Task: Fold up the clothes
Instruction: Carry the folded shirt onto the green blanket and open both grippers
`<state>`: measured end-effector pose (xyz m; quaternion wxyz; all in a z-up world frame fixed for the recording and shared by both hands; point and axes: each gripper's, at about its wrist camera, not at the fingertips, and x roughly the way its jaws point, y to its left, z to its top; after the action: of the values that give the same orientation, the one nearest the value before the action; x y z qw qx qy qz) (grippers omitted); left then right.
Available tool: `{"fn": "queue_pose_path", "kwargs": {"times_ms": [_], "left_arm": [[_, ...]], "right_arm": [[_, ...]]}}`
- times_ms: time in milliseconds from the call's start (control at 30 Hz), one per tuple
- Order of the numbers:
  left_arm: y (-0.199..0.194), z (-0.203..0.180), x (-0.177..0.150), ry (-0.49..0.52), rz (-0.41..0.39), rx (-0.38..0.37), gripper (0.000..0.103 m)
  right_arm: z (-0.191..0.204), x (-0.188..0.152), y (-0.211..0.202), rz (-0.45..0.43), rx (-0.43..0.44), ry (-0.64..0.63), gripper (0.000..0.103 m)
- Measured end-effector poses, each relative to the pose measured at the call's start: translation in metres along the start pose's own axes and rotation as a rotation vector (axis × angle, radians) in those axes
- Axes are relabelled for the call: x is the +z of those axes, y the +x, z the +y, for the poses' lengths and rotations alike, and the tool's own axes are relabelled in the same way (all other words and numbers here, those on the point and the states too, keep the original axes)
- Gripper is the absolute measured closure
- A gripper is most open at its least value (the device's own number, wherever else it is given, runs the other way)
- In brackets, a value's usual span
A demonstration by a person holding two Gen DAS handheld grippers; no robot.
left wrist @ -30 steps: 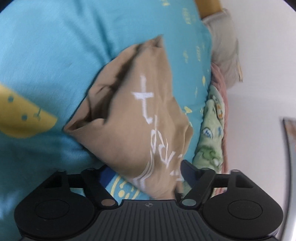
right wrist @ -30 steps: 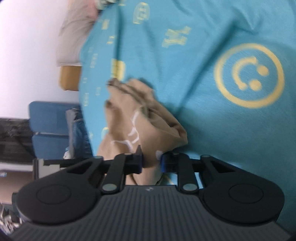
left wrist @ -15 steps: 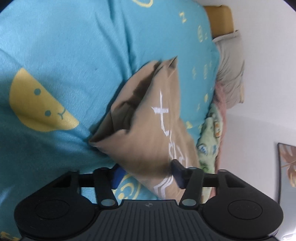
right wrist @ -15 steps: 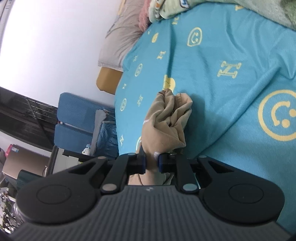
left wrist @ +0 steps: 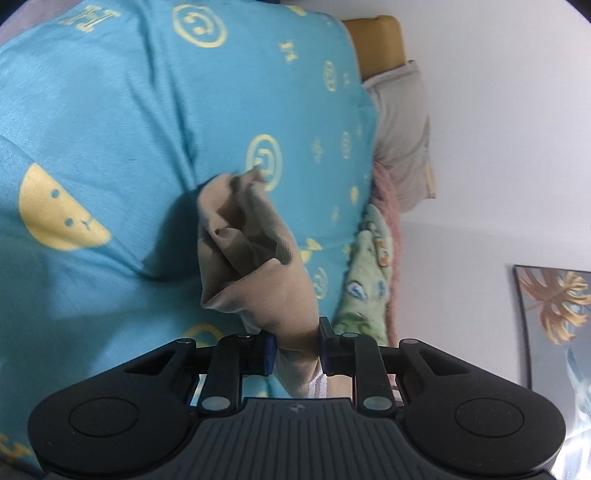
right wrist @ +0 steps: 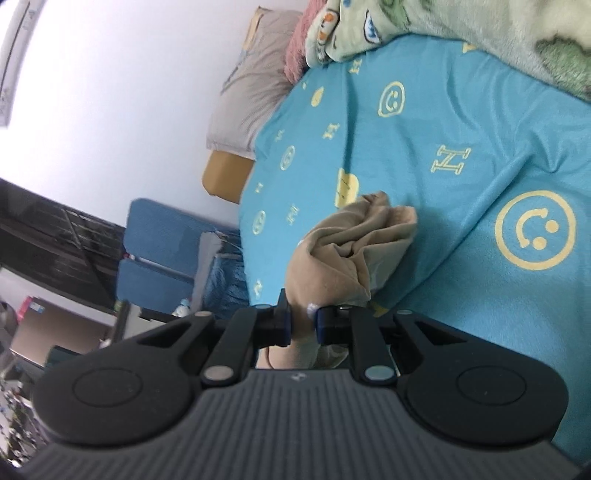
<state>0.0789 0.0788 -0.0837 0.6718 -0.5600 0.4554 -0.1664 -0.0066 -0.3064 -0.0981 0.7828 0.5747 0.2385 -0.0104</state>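
The left gripper (left wrist: pixel 294 349) is pointing out over the bed, its jaws closing on a bunched fold of the tan garment (left wrist: pixel 255 266); the cloth is filling the gap between the blue-tipped fingers (left wrist: pixel 269 350). The right gripper (right wrist: pixel 302 325) is clamping another fold of the same garment (right wrist: pixel 347 251), with cloth pinched tight between its fingers (right wrist: pixel 283 326). The garment is hanging crumpled from both grippers, above the blue bedsheet (left wrist: pixel 110 129); whether its far end is touching the sheet cannot be told. White print is showing on the garment near both grippers, too bunched to read. The sheet is bearing yellow smiley faces and a repeated letter "H". A green patterned blanket (right wrist: pixel 461 26) and a grey pillow (right wrist: pixel 247 99) are lying at the bed's edge.
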Motion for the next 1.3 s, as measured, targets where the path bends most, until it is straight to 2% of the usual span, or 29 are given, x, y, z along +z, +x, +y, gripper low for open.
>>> {"fn": "queue_pose_path", "kwargs": {"times_ms": [133, 333, 433, 567, 667, 767, 867, 933, 1000, 1100, 1200, 1267, 1300], "left_arm": [[-0.008, -0.034, -0.012, 0.049, 0.023, -0.009, 0.080], [0.013, -0.102, -0.052, 0.186, 0.097, 0.048, 0.080], [0.049, -0.141, -0.076, 0.244, 0.142, 0.055, 0.080], [0.127, -0.210, -0.111, 0.331, 0.195, 0.046, 0.081], [0.179, -0.260, -0.147, 0.380, 0.224, -0.010, 0.081], [0.218, -0.305, -0.184, 0.421, 0.256, -0.121, 0.082], [0.246, -0.330, -0.222, 0.531, 0.260, -0.213, 0.081], [0.264, -0.327, -0.244, 0.599, 0.262, -0.223, 0.081], [0.283, -0.306, -0.261, 0.658, 0.286, -0.197, 0.081], [0.305, -0.254, -0.280, 0.726, 0.378, -0.112, 0.081], [0.313, -0.199, -0.297, 0.820, 0.458, -0.002, 0.081], [0.306, -0.175, -0.305, 0.896, 0.444, -0.011, 0.080], [0.302, -0.169, -0.306, 0.901, 0.438, -0.020, 0.079]], "right_arm": [[0.005, 0.006, -0.024, -0.009, 0.021, 0.042, 0.088], [0.007, 0.046, -0.064, -0.033, 0.016, 0.089, 0.088], [0.009, 0.087, -0.085, -0.089, 0.007, 0.093, 0.088], [0.027, 0.158, -0.118, -0.215, -0.015, 0.031, 0.088], [0.045, 0.215, -0.144, -0.324, -0.036, -0.037, 0.088], [0.063, 0.273, -0.170, -0.432, -0.056, -0.105, 0.088], [0.076, 0.313, -0.198, -0.558, -0.075, -0.188, 0.088], [0.067, 0.319, -0.207, -0.604, -0.122, -0.225, 0.088], [0.049, 0.320, -0.210, -0.614, -0.192, -0.251, 0.087], [-0.002, 0.308, -0.205, -0.546, -0.338, -0.258, 0.087], [-0.068, 0.284, -0.202, -0.442, -0.417, -0.138, 0.087], [-0.103, 0.268, -0.201, -0.408, -0.405, -0.054, 0.087], [-0.116, 0.260, -0.201, -0.404, -0.390, -0.028, 0.088]]}}
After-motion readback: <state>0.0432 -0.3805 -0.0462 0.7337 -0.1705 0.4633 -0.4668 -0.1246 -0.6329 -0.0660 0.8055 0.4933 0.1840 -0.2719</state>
